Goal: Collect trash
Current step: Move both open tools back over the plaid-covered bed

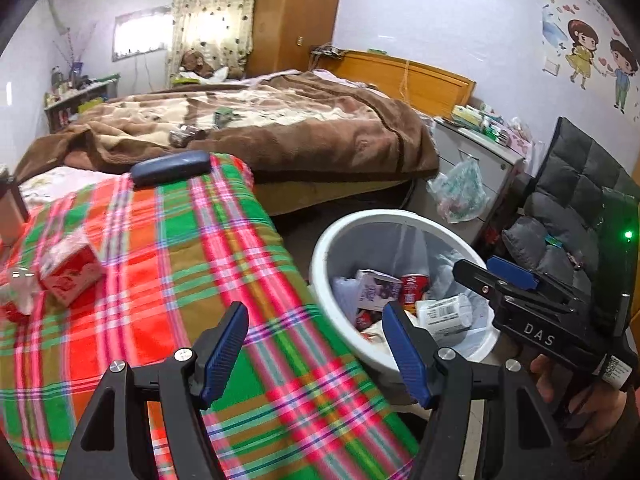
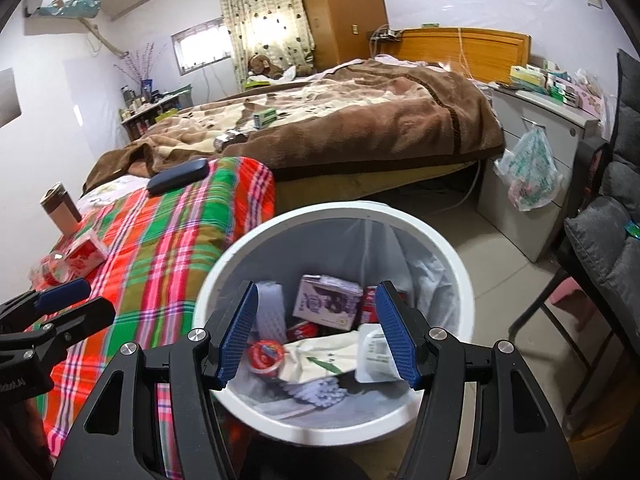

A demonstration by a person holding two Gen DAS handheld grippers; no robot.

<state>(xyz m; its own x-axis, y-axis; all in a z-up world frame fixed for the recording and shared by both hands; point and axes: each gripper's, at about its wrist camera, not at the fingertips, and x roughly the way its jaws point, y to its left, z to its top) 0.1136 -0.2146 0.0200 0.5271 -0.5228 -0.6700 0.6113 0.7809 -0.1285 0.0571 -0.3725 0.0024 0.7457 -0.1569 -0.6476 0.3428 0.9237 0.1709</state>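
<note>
A white trash bin stands on the floor beside a plaid-covered surface. It holds a purple carton, a red can, a white bottle and wrappers. My right gripper hangs open over the bin with nothing between its fingers; in the left wrist view the right gripper shows above the bin's right rim. My left gripper is open and empty over the cloth's edge next to the bin. A red and white carton and crumpled plastic lie on the cloth at the left.
A dark case lies at the cloth's far end, a brown cup at its left. A bed with a brown blanket stands behind. A grey cabinet with a hanging plastic bag and a dark chair stand at the right.
</note>
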